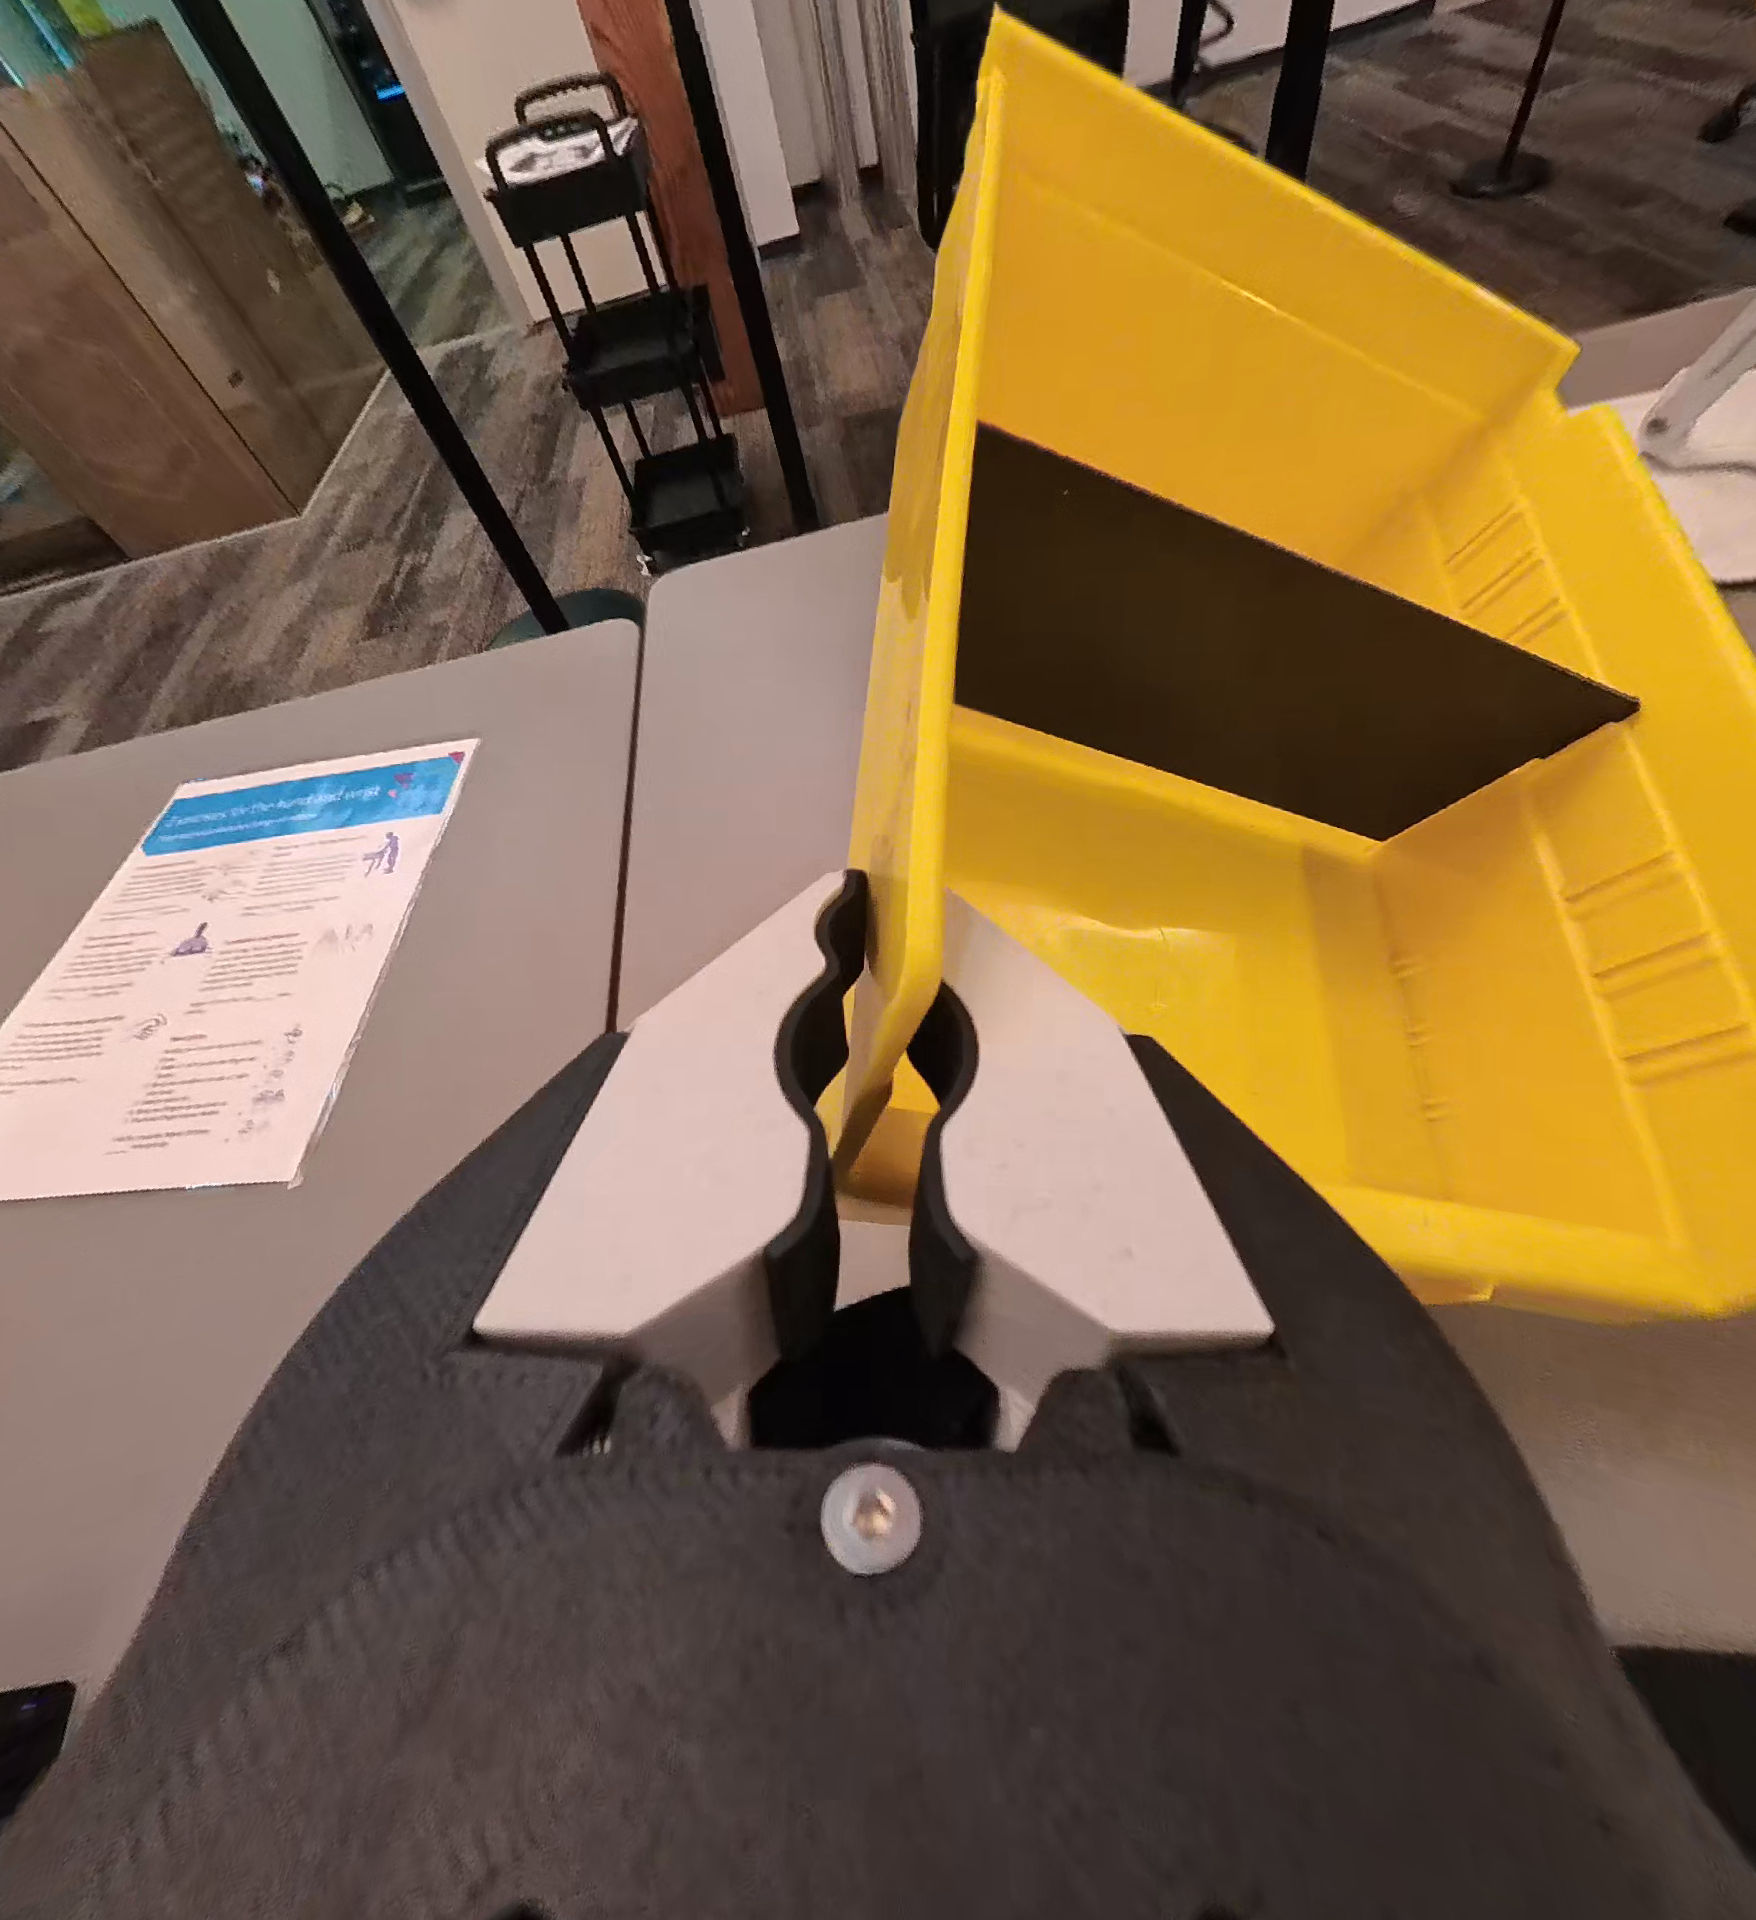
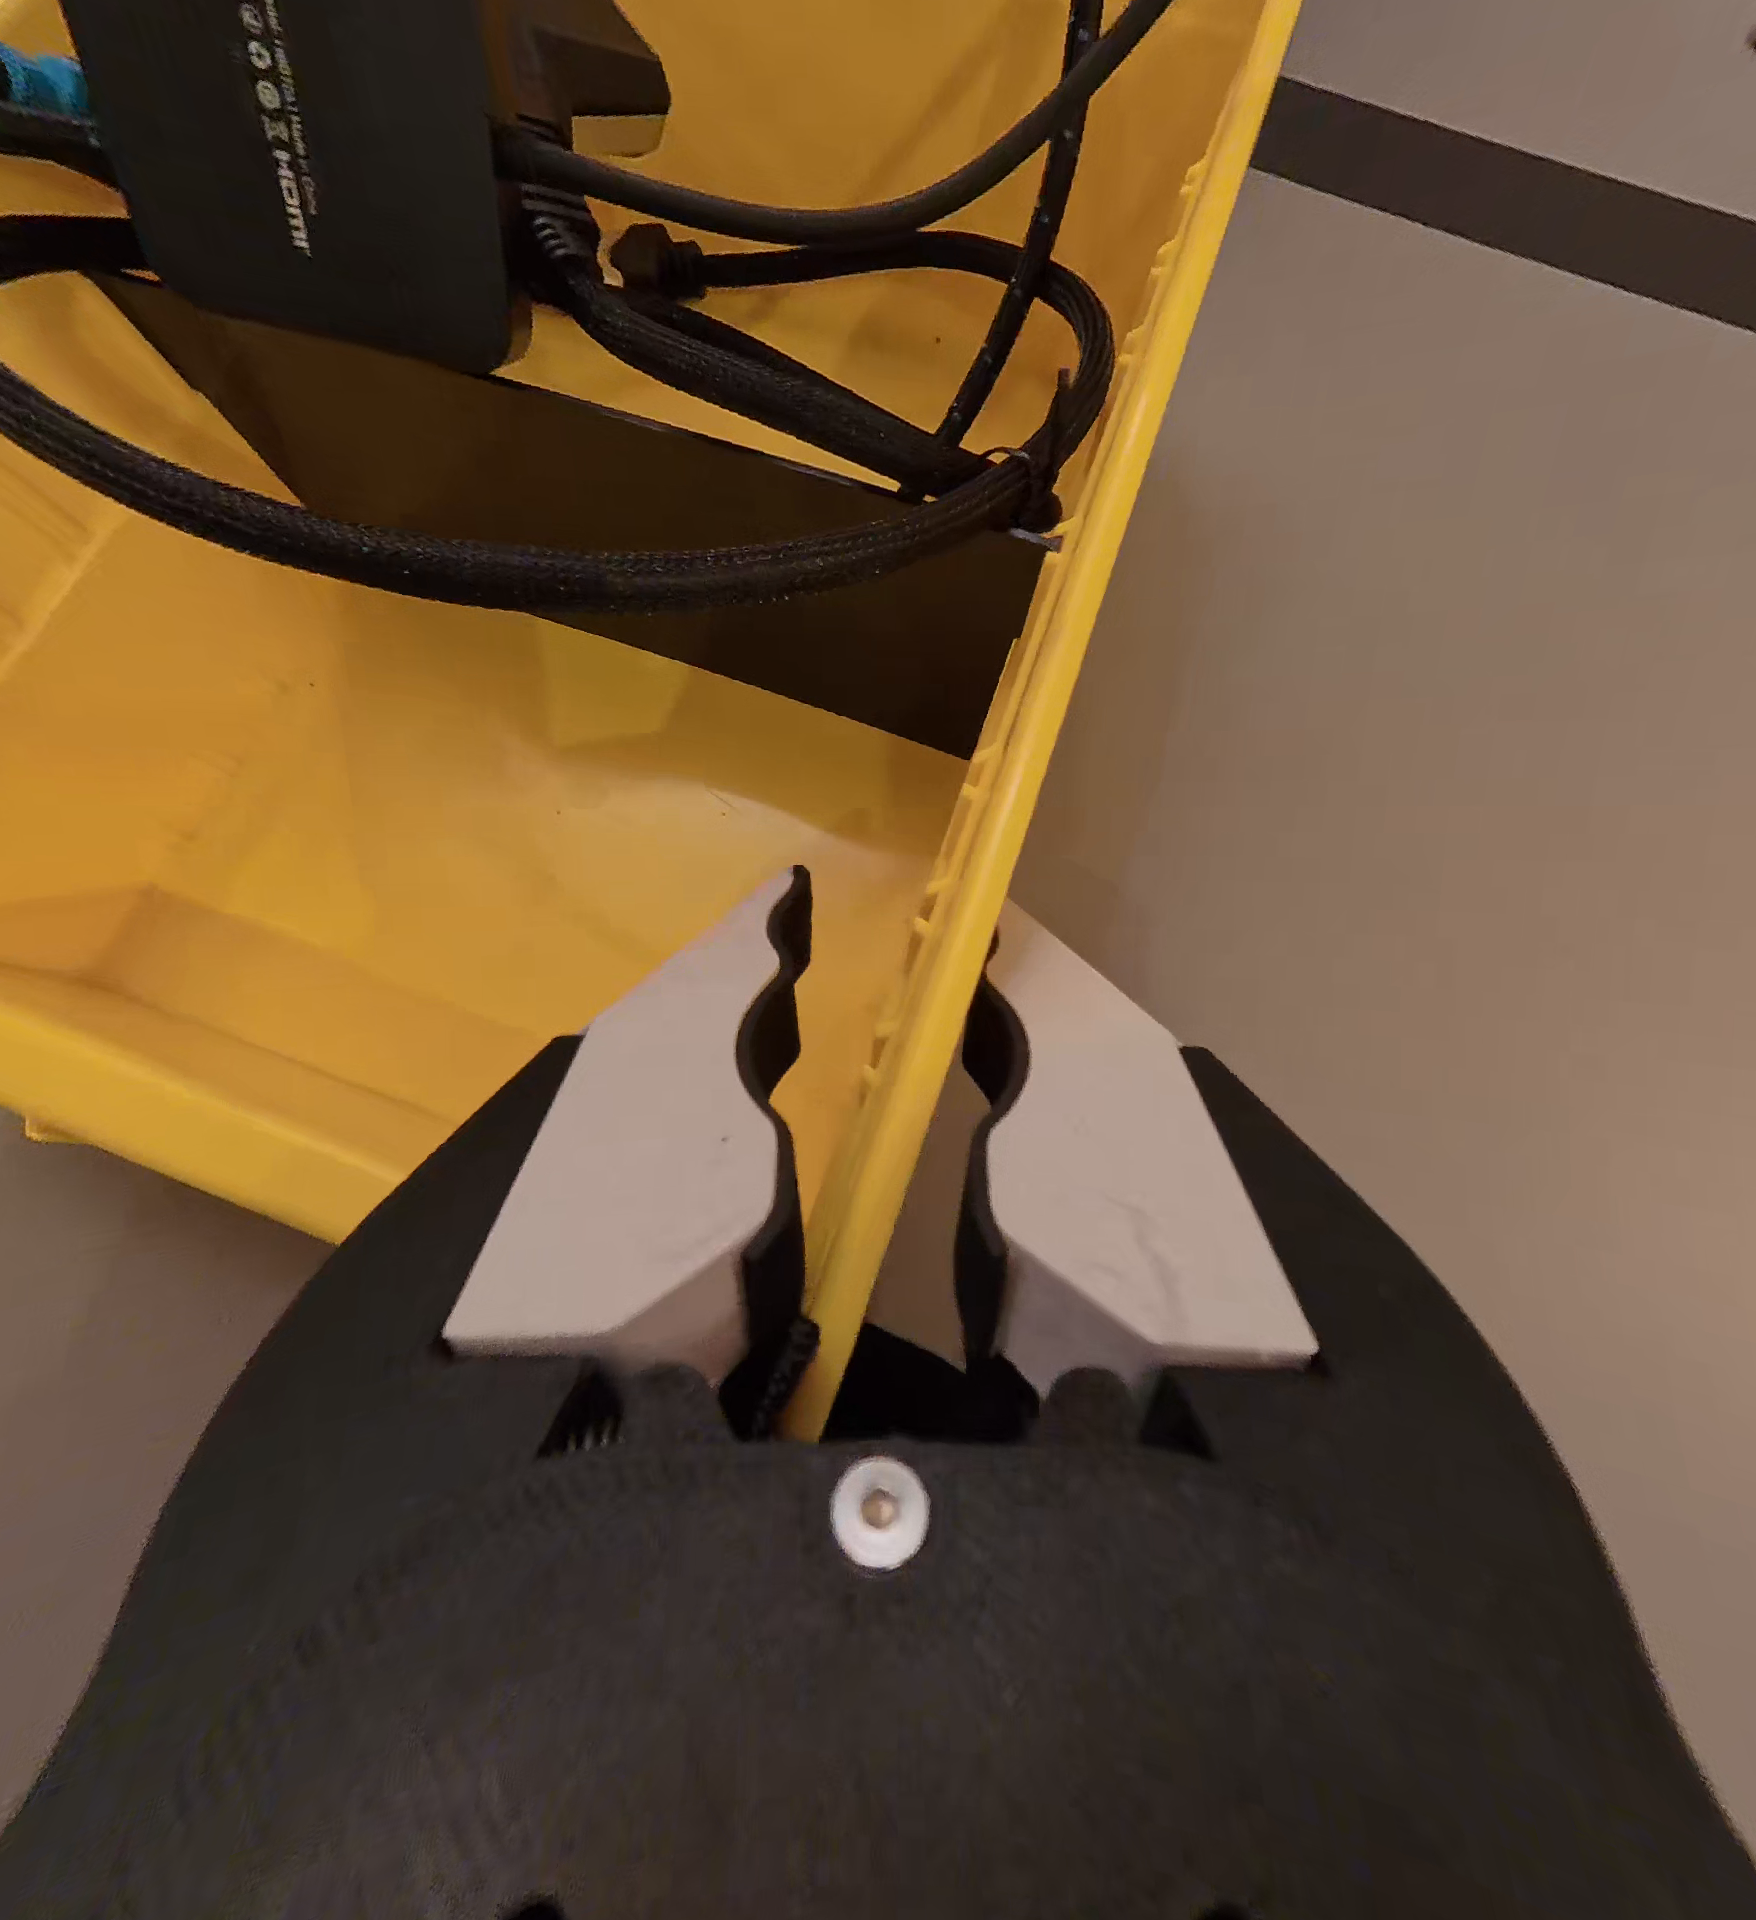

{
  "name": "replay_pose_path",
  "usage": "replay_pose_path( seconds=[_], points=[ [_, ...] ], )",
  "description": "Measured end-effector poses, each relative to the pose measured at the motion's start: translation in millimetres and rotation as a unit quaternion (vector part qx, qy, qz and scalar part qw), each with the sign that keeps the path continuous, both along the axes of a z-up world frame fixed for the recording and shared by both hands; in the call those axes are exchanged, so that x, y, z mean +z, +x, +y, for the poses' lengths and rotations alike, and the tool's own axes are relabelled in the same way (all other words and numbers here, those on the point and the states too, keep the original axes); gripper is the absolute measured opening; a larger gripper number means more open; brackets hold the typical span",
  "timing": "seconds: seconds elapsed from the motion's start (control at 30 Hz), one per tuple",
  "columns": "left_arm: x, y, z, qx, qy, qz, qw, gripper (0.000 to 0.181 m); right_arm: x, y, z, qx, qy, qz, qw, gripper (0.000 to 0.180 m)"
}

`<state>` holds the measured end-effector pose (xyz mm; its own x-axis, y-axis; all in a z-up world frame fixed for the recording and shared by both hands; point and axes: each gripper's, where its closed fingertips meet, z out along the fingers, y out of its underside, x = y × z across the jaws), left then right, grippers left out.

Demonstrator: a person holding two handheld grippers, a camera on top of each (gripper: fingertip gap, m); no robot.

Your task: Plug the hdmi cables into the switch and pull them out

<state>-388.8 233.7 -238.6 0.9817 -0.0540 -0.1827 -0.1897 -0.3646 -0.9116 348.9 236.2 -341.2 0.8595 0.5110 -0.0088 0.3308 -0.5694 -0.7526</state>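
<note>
Bin (image 1: pixel 1217 343) walls sit between the fingers of both tools. The left gripper (image 1: pixel 900 935) is clamped on one yellow side wall, and in its view the bin appears tipped. The right gripper (image 2: pixel 889 935) straddles the opposite wall with its jaws a little apart; a gap shows beside the left pad, so a firm grip cannot be confirmed. Beyond the bin's black divider (image 2: pixel 645 540) lie the black switch (image 2: pixel 302 177) and the coiled HDMI cables (image 2: pixel 500 561). Judged from this, the bin is being carried or set down; keeping both walls level should stop the switch sliding onto the table (image 2: pixel 1476 831).
</note>
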Motion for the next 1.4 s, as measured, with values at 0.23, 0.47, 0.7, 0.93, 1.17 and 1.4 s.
replay_pose_path(
  seconds=[0.23,0.47,0.7,0.93,1.17,1.4],
  points=[
    [49,-15,-30,0.022,0.065,-0.024,0.997,0.002,2,-70,-11,0.036,0.014,0.02,0.999,0.036],
    [90,-43,-47,0.054,0.136,-0.057,0.988,0.002,5,-158,-11,0.074,0.024,0.061,0.995,0.053],
    [111,-54,-62,0.056,0.167,-0.073,0.982,0.002,7,-252,-8,0.112,-0.005,0.129,0.985,0.074],
    [120,-69,-75,0.062,0.192,-0.101,0.974,0.002,3,-345,7,0.15,-0.015,0.136,0.979,0.085],
    [137,-73,-84,0.059,0.215,-0.111,0.969,0.002,4,-436,14,0.178,-0.014,0.151,0.972,0.09],
    [161,-71,-96,0.055,0.237,-0.106,0.964,0.002,6,-521,9,0.195,-0.02,0.18,0.964,0.106]
  ],
)
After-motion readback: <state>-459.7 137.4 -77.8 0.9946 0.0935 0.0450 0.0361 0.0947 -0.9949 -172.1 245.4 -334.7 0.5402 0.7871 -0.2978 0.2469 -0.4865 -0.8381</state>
